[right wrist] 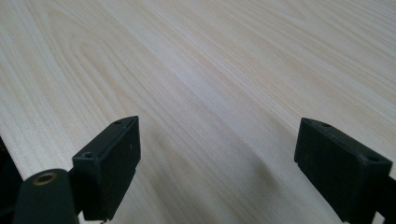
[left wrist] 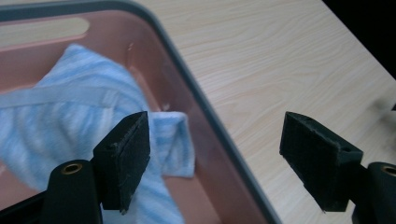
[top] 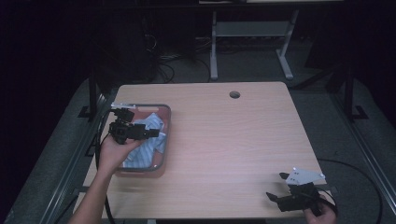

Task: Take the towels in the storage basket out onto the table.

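Figure. Cloth handling at a light wood-grain table [top: 224, 140], shown at an early stage.

The pale blue-and-white striped cloth [top: 147, 137] lies crumpled inside the shallow pink plastic bin with a grey rim [top: 166, 135], which stands near the left edge of the table. In the left gripper view, a folded corner of the cloth [left wrist: 175, 142] lies close to the inner wall of the bin [left wrist: 154, 60], and no part of it hangs over the rim.

The left gripper [top: 154, 133] is held over the bin, pointing toward the table's middle. Its 2 black jaws stand wide apart with nothing between them: one is above the cloth, the other is beyond the rim, above bare wood. Whether either jaw touches the cloth cannot be told, but no fabric is pinched.

The right gripper [top: 276, 186] is near the front right corner of the table, well apart from the bin. Its jaws are likewise spread and empty, with plain tabletop [right wrist: 210, 93] between them.

Judged from this arrangement, either the cloth has just been placed in the bin and let go, or it is about to be taken out; the pictures do not settle which. If it is to be lifted out, no step is done: grasping, raising and laying it on the open tabletop all remain. If it was to be put in, the work is essentially finished.
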Available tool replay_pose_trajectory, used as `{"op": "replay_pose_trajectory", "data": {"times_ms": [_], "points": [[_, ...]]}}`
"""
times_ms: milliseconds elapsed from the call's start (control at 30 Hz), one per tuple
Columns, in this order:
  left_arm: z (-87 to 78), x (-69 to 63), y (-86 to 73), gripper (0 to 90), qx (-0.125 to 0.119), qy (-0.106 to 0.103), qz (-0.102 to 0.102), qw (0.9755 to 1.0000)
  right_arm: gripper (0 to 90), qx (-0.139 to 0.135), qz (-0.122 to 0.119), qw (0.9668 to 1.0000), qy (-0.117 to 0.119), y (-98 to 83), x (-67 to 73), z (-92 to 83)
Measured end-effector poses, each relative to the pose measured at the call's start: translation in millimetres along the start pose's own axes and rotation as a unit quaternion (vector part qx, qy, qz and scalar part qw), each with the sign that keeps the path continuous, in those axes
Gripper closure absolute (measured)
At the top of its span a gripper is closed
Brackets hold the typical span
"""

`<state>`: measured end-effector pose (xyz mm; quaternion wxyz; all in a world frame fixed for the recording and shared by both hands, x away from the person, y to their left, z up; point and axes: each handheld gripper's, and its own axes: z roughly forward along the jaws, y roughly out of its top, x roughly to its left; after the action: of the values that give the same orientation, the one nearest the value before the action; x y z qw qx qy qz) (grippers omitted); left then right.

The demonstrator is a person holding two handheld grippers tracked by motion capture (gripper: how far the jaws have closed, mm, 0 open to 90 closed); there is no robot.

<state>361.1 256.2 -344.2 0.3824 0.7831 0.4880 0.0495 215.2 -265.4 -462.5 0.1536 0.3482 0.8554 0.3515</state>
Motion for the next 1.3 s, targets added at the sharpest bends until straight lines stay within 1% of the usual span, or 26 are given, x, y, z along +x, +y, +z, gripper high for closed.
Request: {"op": "replay_pose_trajectory", "data": {"times_ms": [33,133,167,233,300,333,400,433,500,567,633,700,733,800,833,900,933,967,1000,1033,1067,1100,1133,1167,1233,1300], "points": [[-0.2,5.1,-0.7,24.2,0.0,0.005,-0.007,1.0,13.8,0.001,0.001,1.0,0.0,0.1,0.5,0.2],[-0.1,9.5,-1.6,24.2,-0.002,0.01,-0.014,0.9999,13.8,0.001,0.002,1.0,0.002,0.3,1.1,0.8],[0.8,11.6,-2.4,24.2,0.0,0.014,-0.019,0.9997,13.8,0.002,0.001,1.0,0.002,0.4,1.1,0.8],[2.2,14.9,-3.6,24.1,0.002,0.019,-0.022,0.9996,13.8,0.002,0.0,1.0,0.002,0.6,1.1,0.7],[5.9,19.9,-5.6,23.7,0.006,0.023,-0.032,0.9992,13.8,0.001,0.0,1.0,0.001,0.5,1.1,0.5],[5.9,19.9,-5.6,23.9,0.006,0.023,-0.032,0.9992,13.8,0.001,0.0,1.0,0.001,0.5,1.1,0.5],[9.3,24.2,-7.5,24.1,0.014,0.036,-0.037,0.9986,13.8,0.0,0.003,1.0,0.003,0.2,1.6,0.6],[9.9,25.6,-8.0,24.0,0.015,0.039,-0.039,0.9984,13.8,0.0,-0.001,1.0,0.002,0.3,1.6,0.7],[10.3,26.8,-8.6,24.0,0.015,0.04,-0.042,0.9982,13.8,0.001,-0.004,1.0,0.002,0.6,1.7,0.7],[13.0,28.4,-8.7,23.6,0.023,0.051,-0.043,0.9975,13.8,0.002,-0.004,1.0,0.004,1.3,2.7,1.3],[13.9,28.9,-8.5,23.3,0.026,0.055,-0.042,0.9973,13.8,0.002,-0.004,1.0,0.005,1.5,3.0,1.6],[17.4,29.1,-8.6,22.9,0.036,0.065,-0.041,0.9964,13.8,0.002,-0.006,1.0,0.004,1.6,3.0,2.3],[19.1,29.3,-8.6,21.1,0.042,0.072,-0.04,0.9957,13.8,0.004,-0.006,1.0,0.006,1.8,3.2,3.0],[22.9,29.9,-9.0,20.8,0.053,0.086,-0.035,0.9942,13.8,0.005,-0.008,0.9999,0.005,2.3,4.1,2.8],[27.4,30.8,-10.8,21.0,0.058,0.087,-0.04,0.9937,13.8,0.003,-0.009,0.9999,0.006,2.5,4.6,2.7],[30.0,31.6,-11.9,21.6,0.062,0.085,-0.044,0.9935,13.8,0.003,-0.009,0.9999,0.006,2.5,4.8,2.4],[35.9,32.6,-14.9,22.5,0.071,0.092,-0.048,0.9921,13.8,0.003,-0.007,1.0,0.005,2.4,4.8,2.1],[35.9,32.6,-14.9,22.6,0.071,0.092,-0.048,0.9921,13.8,0.003,-0.007,1.0,0.005,2.4,4.8,2.1],[42.4,34.2,-17.5,22.7,0.084,0.101,-0.052,0.99,13.9,0.002,-0.007,1.0,0.007,1.9,3.6,2.7],[42.4,34.2,-17.5,23.4,0.084,0.101,-0.052,0.99,13.9,0.002,-0.007,1.0,0.007,1.9,3.6,2.7],[45.1,35.2,-18.3,23.4,0.094,0.108,-0.051,0.9885,13.8,0.003,-0.008,0.9999,0.007,1.8,3.3,2.8],[51.4,35.8,-19.0,24.9,0.115,0.128,-0.053,0.9837,13.8,0.004,-0.008,0.9999,0.006,2.0,4.0,2.8],[53.8,36.6,-19.0,26.0,0.124,0.129,-0.054,0.9824,13.8,0.004,-0.009,0.9999,0.006,2.1,4.1,2.9],[56.3,37.5,-19.1,27.0,0.131,0.13,-0.057,0.9813,13.8,0.005,-0.009,0.9999,0.007,2.2,4.3,2.9],[60.3,39.3,-19.2,27.4,0.141,0.131,-0.055,0.9798,13.8,0.004,-0.01,0.9999,0.007,2.4,4.4,3.4],[61.7,39.4,-19.4,30.5,0.146,0.13,-0.053,0.9793,13.8,0.004,-0.011,0.9999,0.006,2.6,4.6,3.9]]}}
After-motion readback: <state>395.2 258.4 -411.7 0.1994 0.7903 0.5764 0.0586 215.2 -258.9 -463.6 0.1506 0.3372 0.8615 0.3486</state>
